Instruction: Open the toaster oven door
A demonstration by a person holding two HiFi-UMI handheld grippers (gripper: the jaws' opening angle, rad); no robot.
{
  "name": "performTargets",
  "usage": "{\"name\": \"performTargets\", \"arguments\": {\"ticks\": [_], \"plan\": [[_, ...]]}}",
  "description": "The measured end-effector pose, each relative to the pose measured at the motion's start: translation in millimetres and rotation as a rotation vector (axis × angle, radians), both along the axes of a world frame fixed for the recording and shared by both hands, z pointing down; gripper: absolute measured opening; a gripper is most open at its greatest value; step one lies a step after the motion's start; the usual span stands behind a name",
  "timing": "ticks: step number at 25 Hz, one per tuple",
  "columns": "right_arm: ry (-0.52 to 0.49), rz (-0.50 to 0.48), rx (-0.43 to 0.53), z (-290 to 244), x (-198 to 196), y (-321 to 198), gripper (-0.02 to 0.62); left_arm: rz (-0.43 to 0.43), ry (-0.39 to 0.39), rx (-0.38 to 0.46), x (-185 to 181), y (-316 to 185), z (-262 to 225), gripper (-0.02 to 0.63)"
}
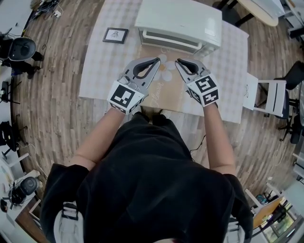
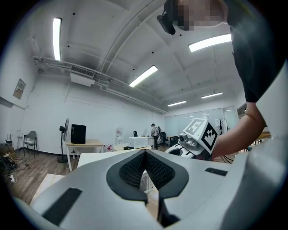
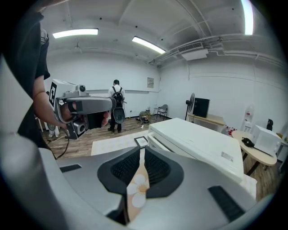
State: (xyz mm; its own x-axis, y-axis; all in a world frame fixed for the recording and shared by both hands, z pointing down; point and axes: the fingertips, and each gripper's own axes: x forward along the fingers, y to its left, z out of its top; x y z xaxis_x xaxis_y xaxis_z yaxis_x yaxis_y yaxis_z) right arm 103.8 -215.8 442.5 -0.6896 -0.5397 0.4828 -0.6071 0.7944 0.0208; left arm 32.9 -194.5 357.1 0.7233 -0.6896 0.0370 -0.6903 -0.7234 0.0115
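The white toaster oven (image 1: 180,19) stands at the far side of the table, its door (image 1: 168,42) closed and facing me. Both grippers hover just in front of it, side by side, pointing at the door. My left gripper (image 1: 158,60) has its tips together with nothing between them; in its own view the pads (image 2: 135,170) meet at the tip. My right gripper (image 1: 177,61) sits to the right, its jaws a narrow slit apart and empty. In the right gripper view the oven (image 3: 202,143) lies close ahead on the right, and the table shows through the slit (image 3: 141,150).
A small framed picture (image 1: 115,35) lies left of the oven on the checked tablecloth (image 1: 104,66). A tan mat with white flowers (image 1: 164,90) lies under the grippers. A white chair (image 1: 268,95) stands right of the table, another table (image 1: 259,9) beyond.
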Motion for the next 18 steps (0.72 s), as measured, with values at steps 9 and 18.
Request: {"name": "performTargets", "arguments": {"ticks": [9, 18], "plan": [[0.125, -0.033, 0.030, 7.8, -7.3, -21.2, 0.049, 0.008, -0.002, -0.015, -2.8, -11.2, 12.6, 0.012], [0.295, -0.082, -0.008, 31.5, 2.4, -49.1, 0.124, 0.010, -0.008, -0.022, -8.2, -18.2, 16.9, 0.014]]}}
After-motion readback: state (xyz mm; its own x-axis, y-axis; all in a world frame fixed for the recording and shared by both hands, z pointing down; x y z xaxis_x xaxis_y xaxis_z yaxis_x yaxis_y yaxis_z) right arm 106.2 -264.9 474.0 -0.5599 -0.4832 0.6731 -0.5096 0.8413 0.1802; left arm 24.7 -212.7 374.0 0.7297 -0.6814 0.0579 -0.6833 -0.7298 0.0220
